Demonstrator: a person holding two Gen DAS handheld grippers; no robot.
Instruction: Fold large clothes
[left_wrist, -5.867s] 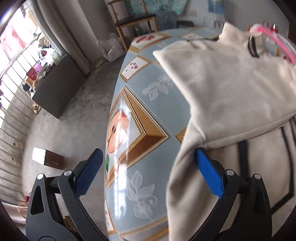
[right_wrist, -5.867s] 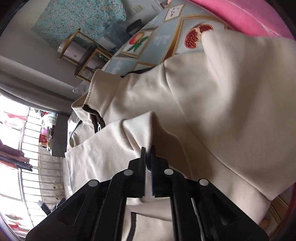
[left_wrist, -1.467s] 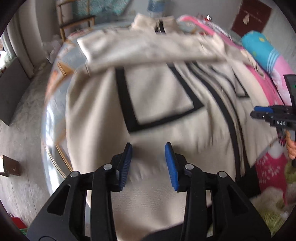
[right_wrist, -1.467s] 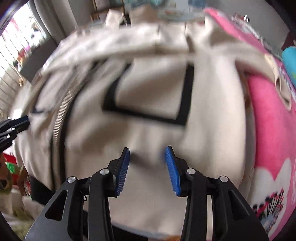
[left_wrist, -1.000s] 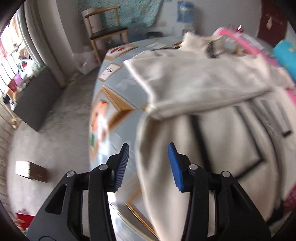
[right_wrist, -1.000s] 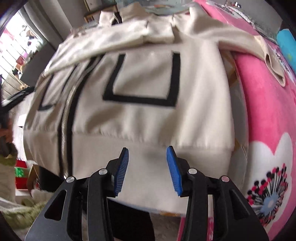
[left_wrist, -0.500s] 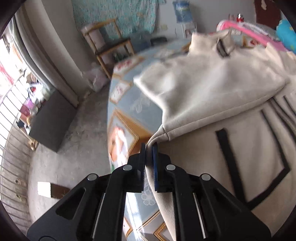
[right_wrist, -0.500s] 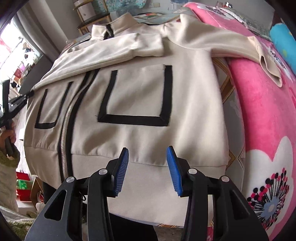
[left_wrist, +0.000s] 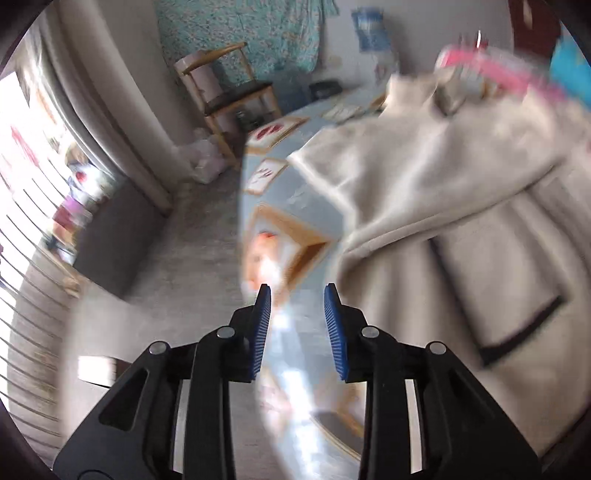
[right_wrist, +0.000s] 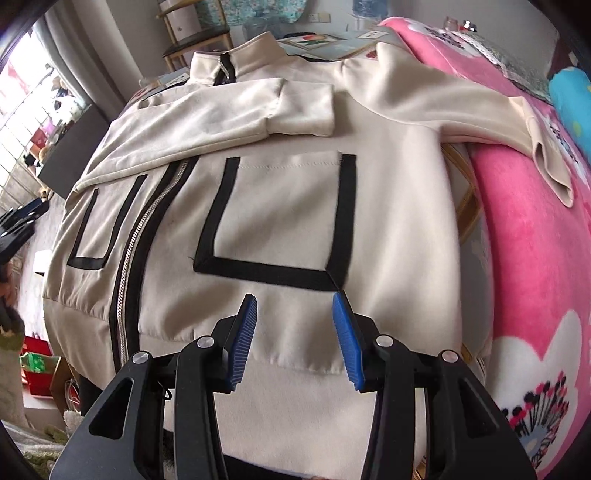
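The right tool hangs with its blue pads spread and nothing between them, just above the hem of the cream jacket, which lies front-up and zipped across the desk. One sleeve is folded over the chest; the other trails onto the pink blanket beside it. The left tool has just been opening; its pads stand apart over bare patterned desk, empty, the jacket's edge just beside them. Beyond stand a wooden chair and a curtain.
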